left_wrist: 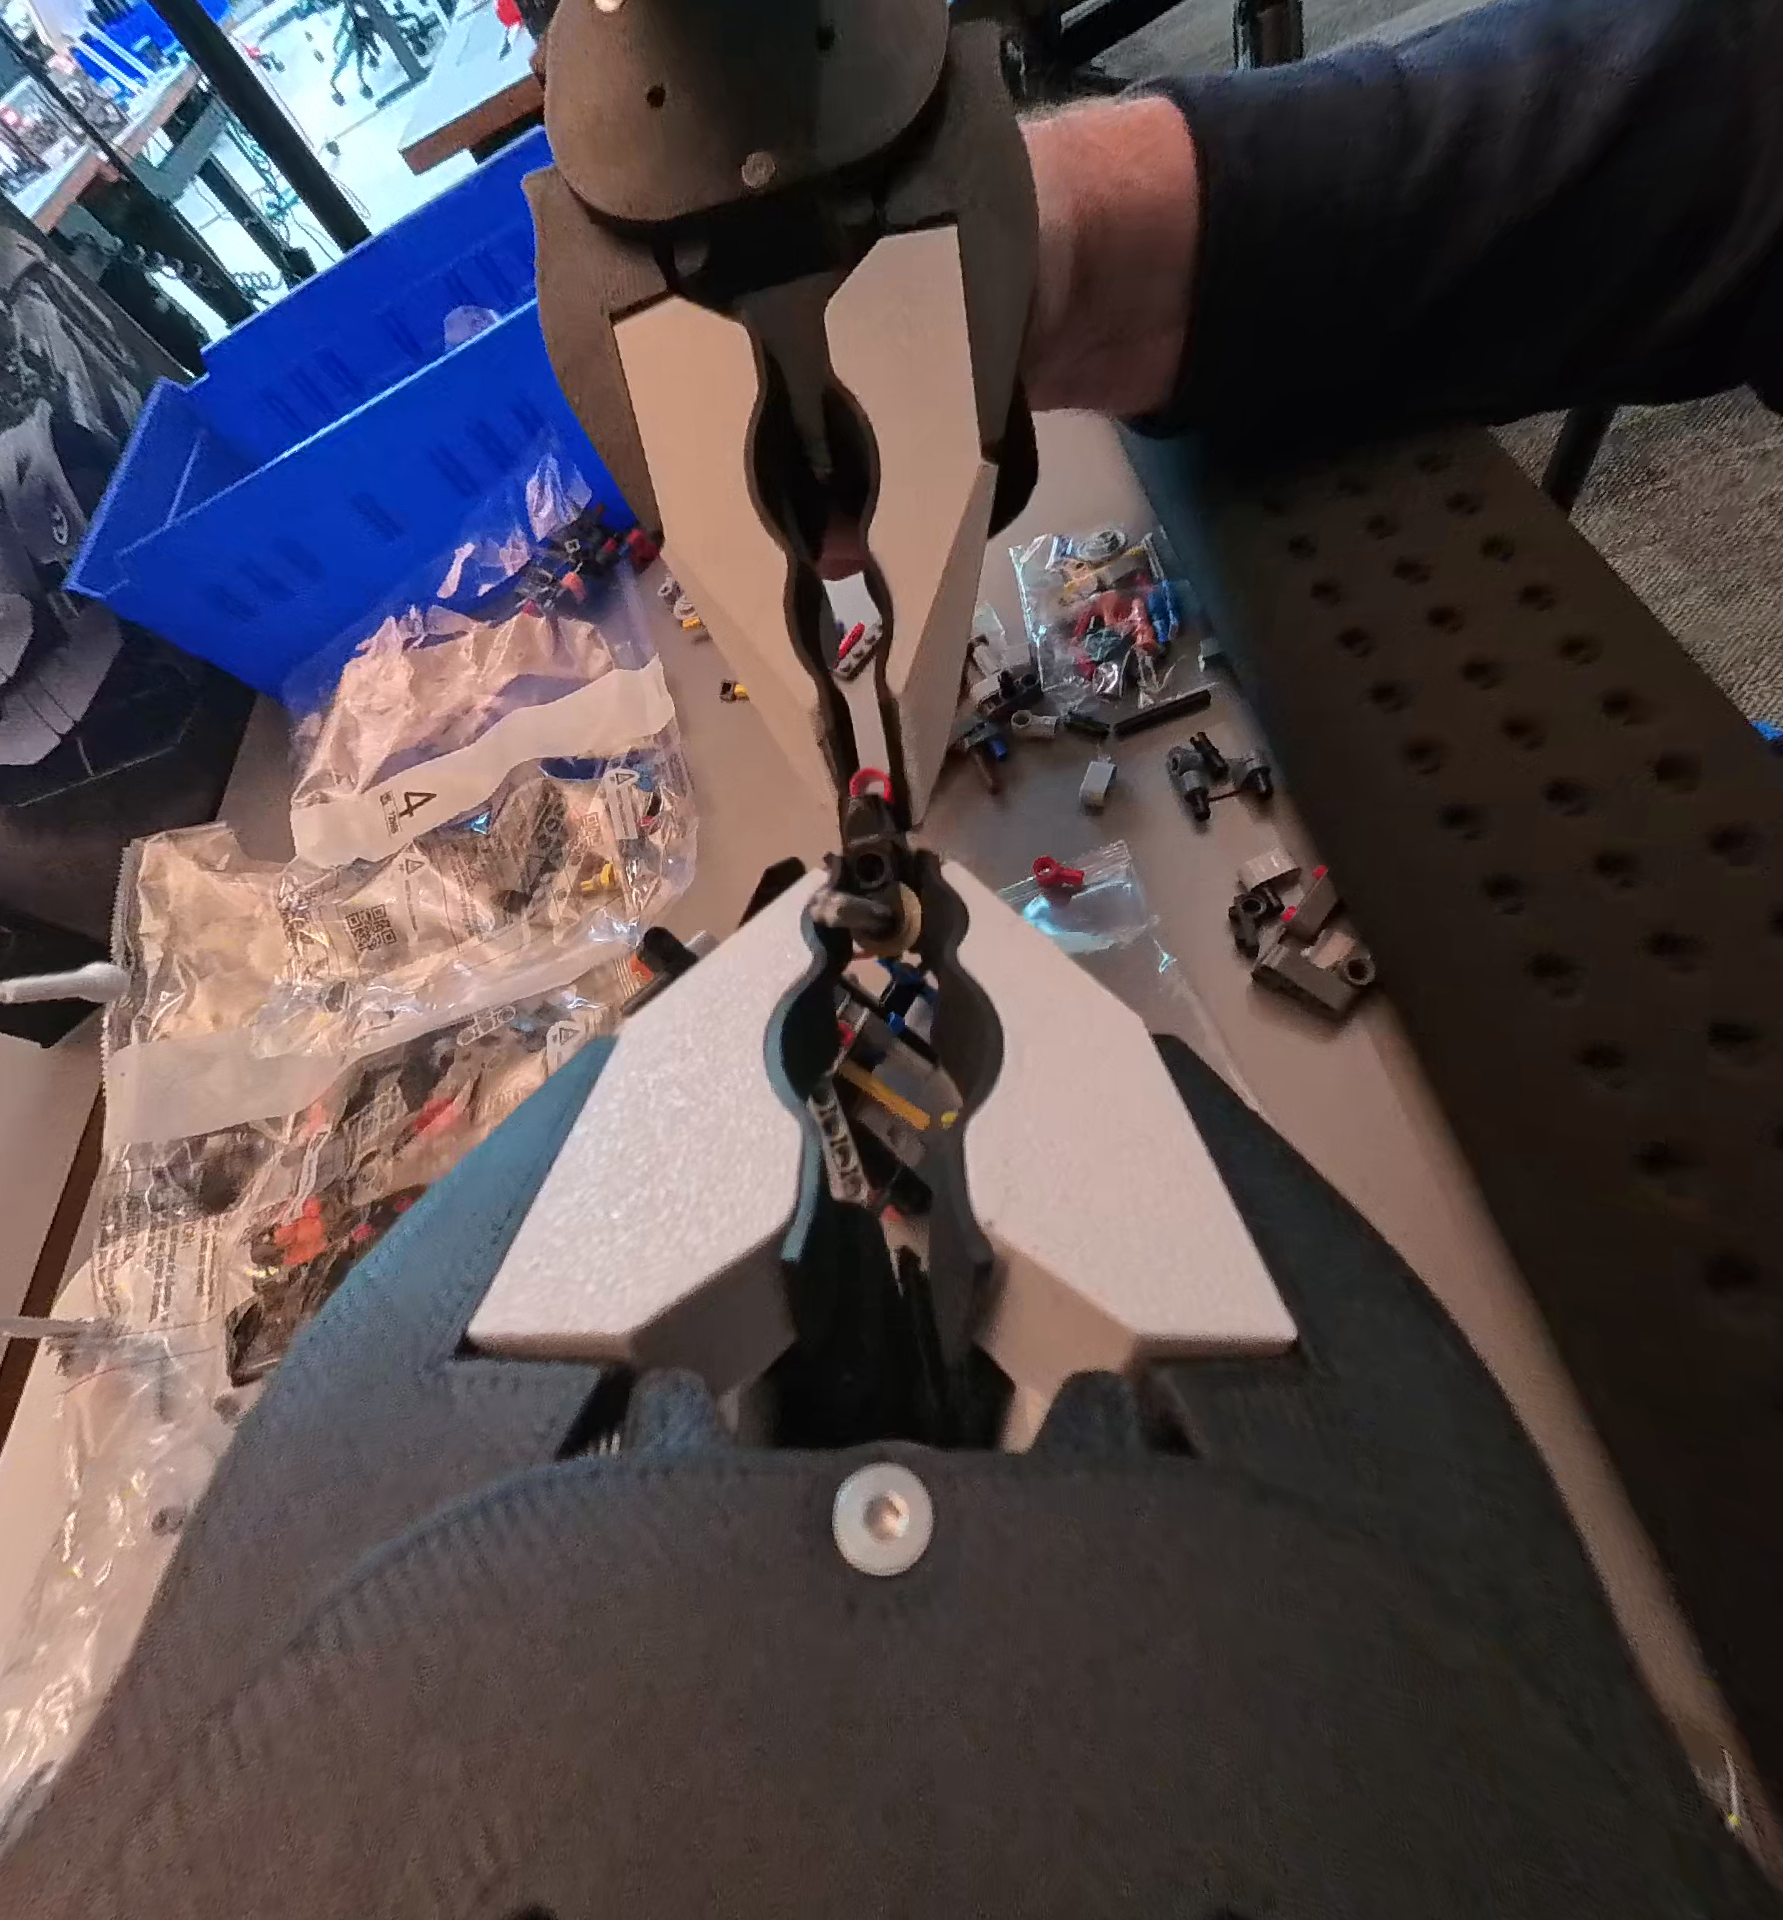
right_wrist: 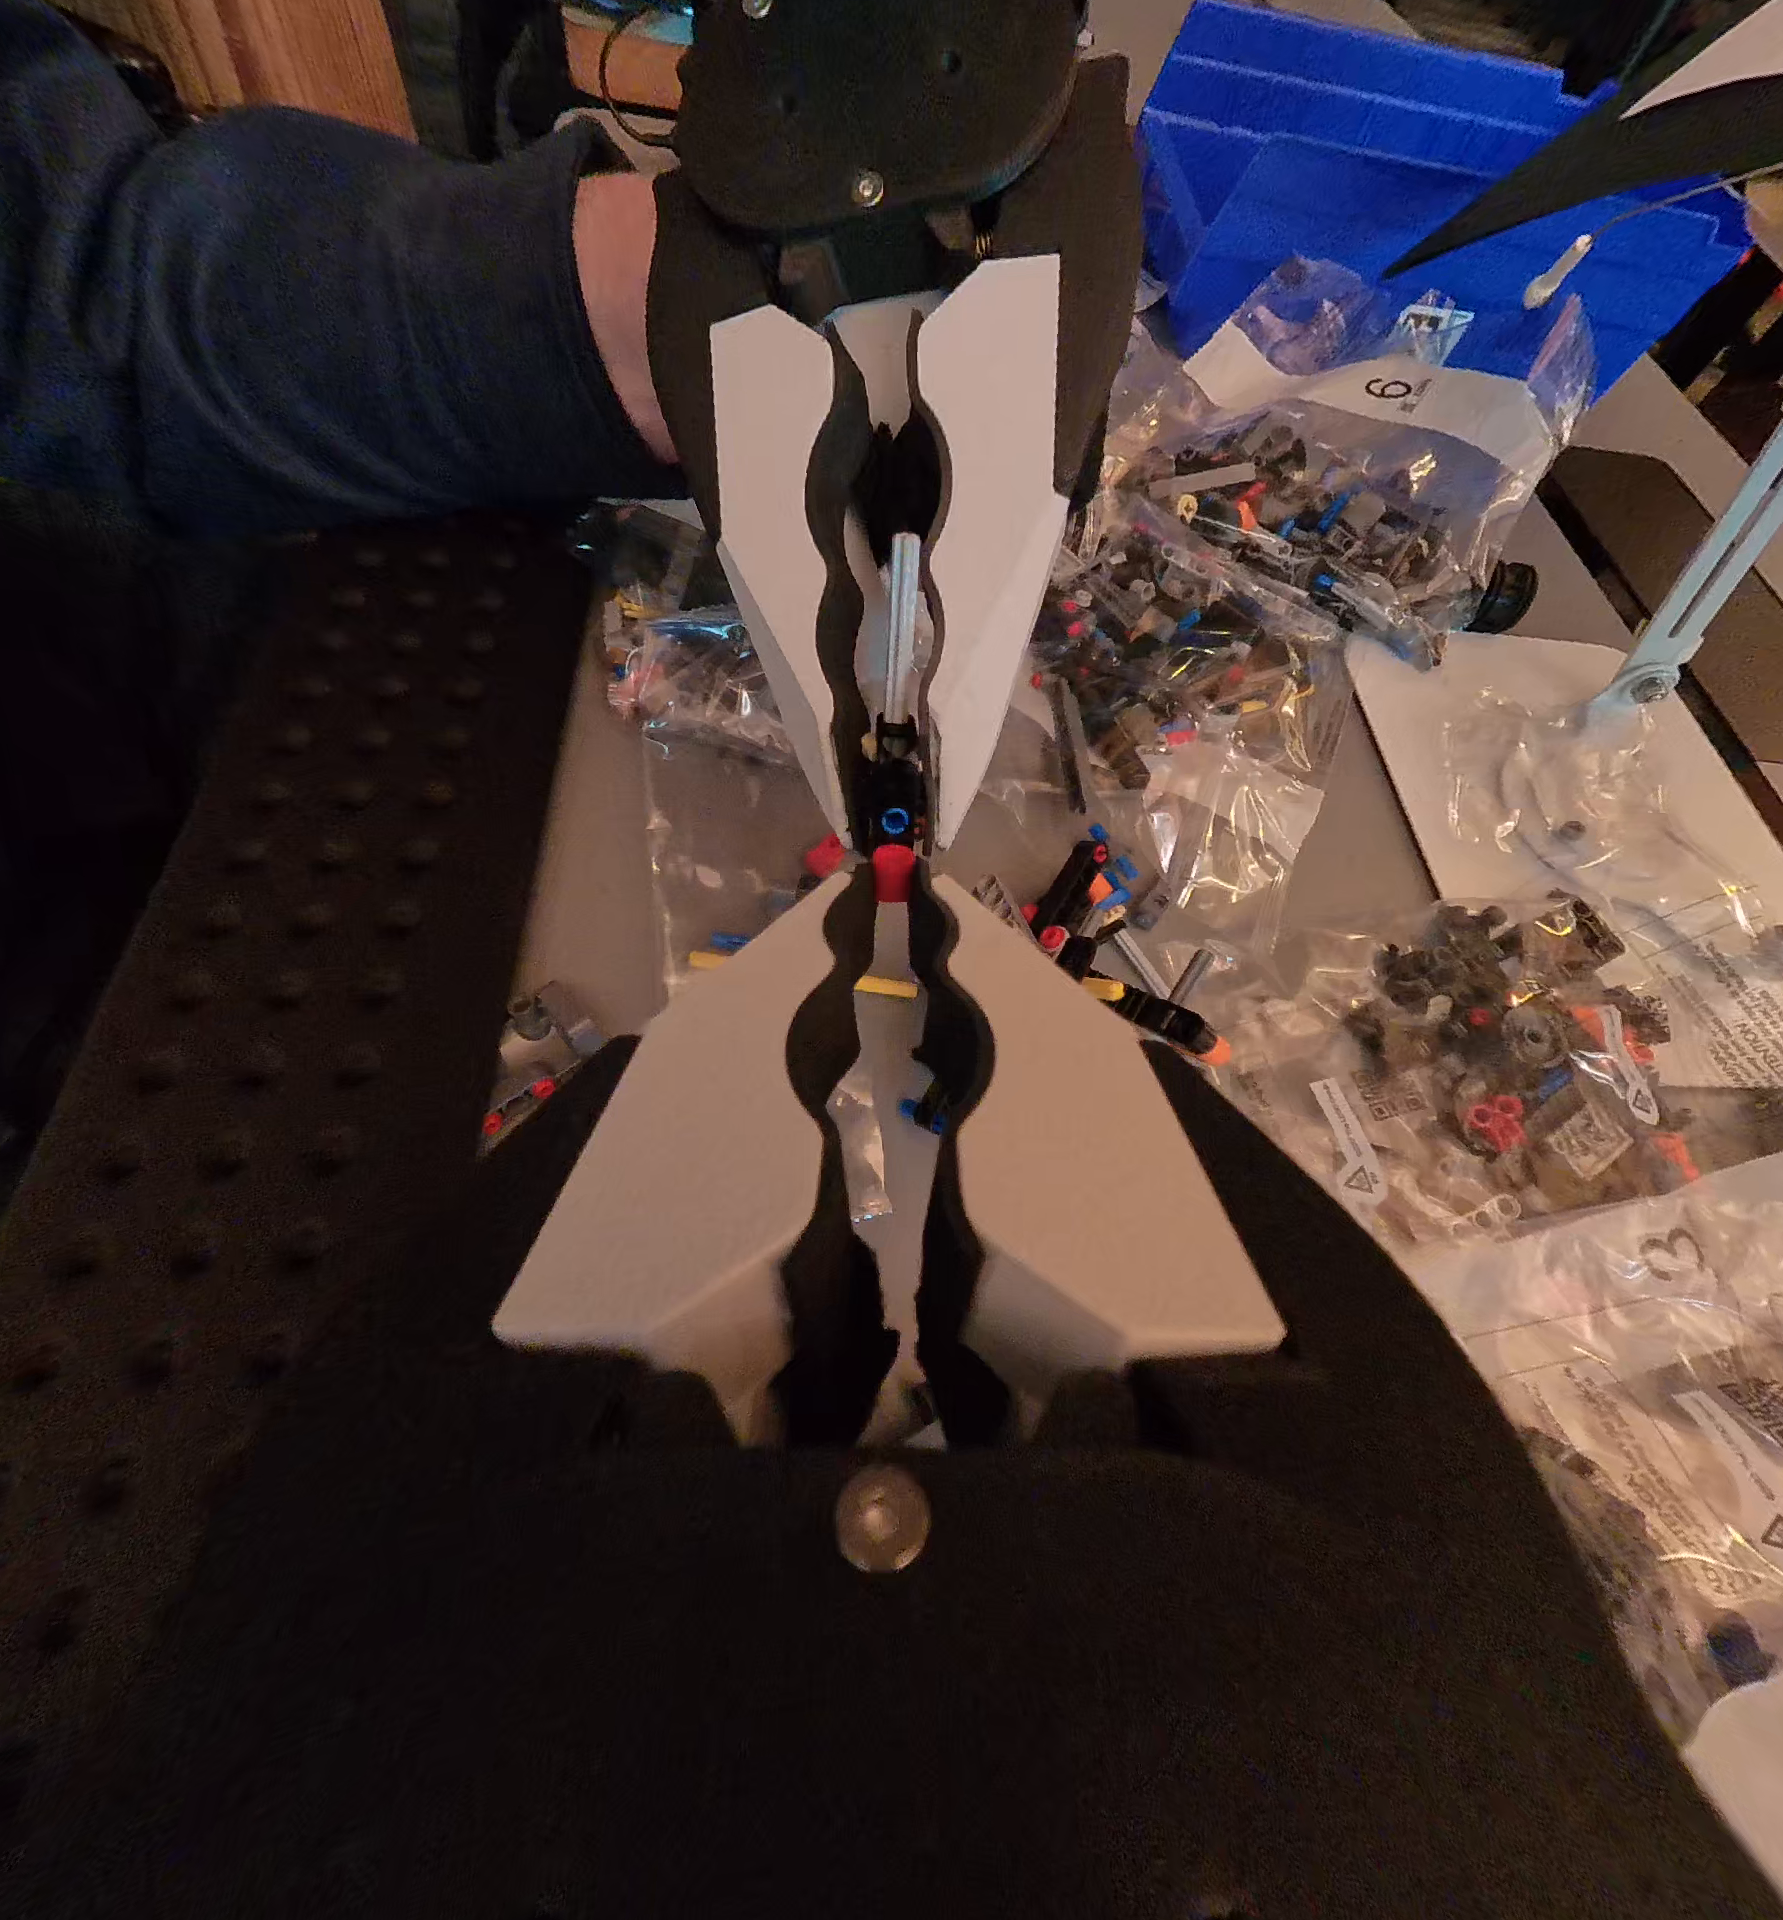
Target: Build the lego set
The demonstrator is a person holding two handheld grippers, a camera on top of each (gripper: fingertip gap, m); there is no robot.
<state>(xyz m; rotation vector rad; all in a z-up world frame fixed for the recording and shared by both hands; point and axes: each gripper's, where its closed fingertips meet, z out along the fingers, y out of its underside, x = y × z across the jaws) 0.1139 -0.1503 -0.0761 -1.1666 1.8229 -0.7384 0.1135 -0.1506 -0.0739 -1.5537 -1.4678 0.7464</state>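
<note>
My left gripper is shut on a small black lego assembly with a tan round part. In the right wrist view the left gripper comes in from the top, and the assembly shows a blue pin hole and a grey axle running back between the fingers. My right gripper is shut on a small red piece. The red piece touches the black assembly tip to tip. In the left wrist view the right gripper comes down from the top with the red piece. Both are held above the table.
A blue bin stands at the back of the grey table. Clear bags of lego parts and loose pieces lie around. A black perforated surface borders one side. White paper sheets lie at the right. The grippers are tip to tip, or close to it.
</note>
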